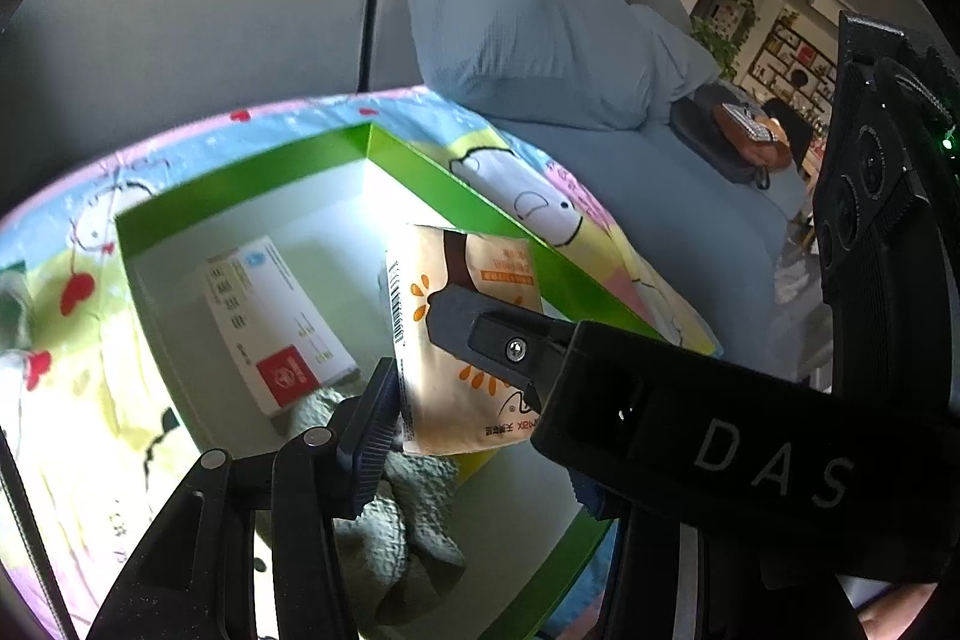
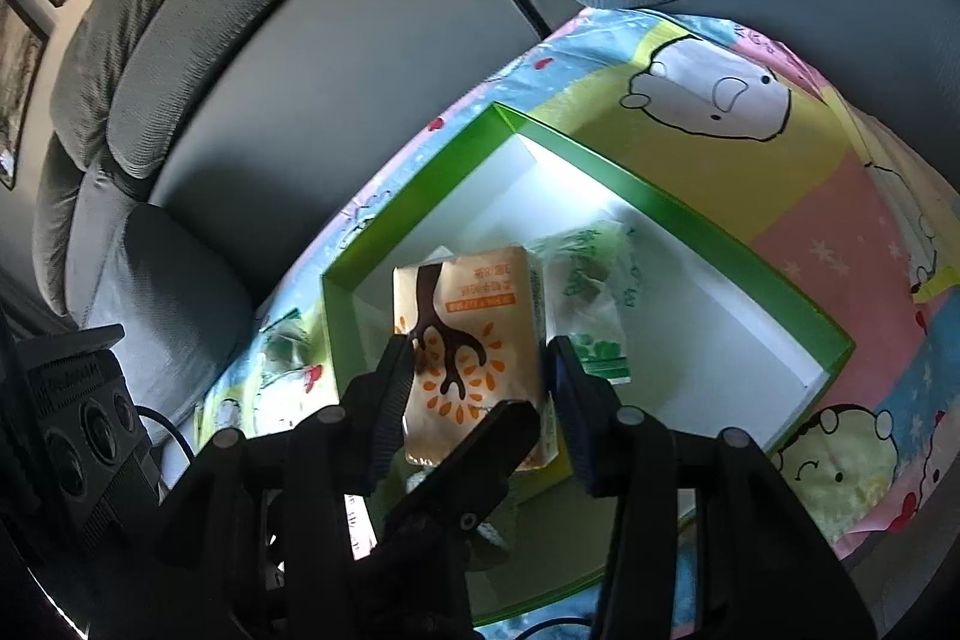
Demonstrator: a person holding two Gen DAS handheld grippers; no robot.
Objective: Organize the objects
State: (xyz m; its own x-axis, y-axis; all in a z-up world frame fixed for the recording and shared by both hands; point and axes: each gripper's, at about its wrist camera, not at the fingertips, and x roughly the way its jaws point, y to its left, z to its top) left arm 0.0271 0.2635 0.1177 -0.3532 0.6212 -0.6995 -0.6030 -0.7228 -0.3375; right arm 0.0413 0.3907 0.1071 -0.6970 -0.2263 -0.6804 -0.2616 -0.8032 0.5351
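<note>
A beige tissue pack [image 2: 474,322] with a brown tree and orange leaves hangs tilted above the open green box [image 2: 660,208]. My right gripper [image 2: 480,370] is shut on it, pads pressed against its two long sides. My left gripper [image 1: 480,430] holds the same pack [image 1: 432,280]; its left ribbed pad touches the pack's edge. Its right finger is hidden behind a right gripper finger [image 1: 498,340] that crosses the pack. In the right wrist view a left gripper finger [image 2: 480,448] lies over the pack's lower end.
Inside the box lie a white medicine carton [image 1: 276,322] with a red square, a pale green cloth [image 1: 384,520] and a green-printed plastic packet [image 2: 591,304]. The box sits on a cartoon-print cloth [image 2: 720,148] on a grey sofa [image 1: 210,10]. A blue-grey cushion [image 1: 540,28] lies behind.
</note>
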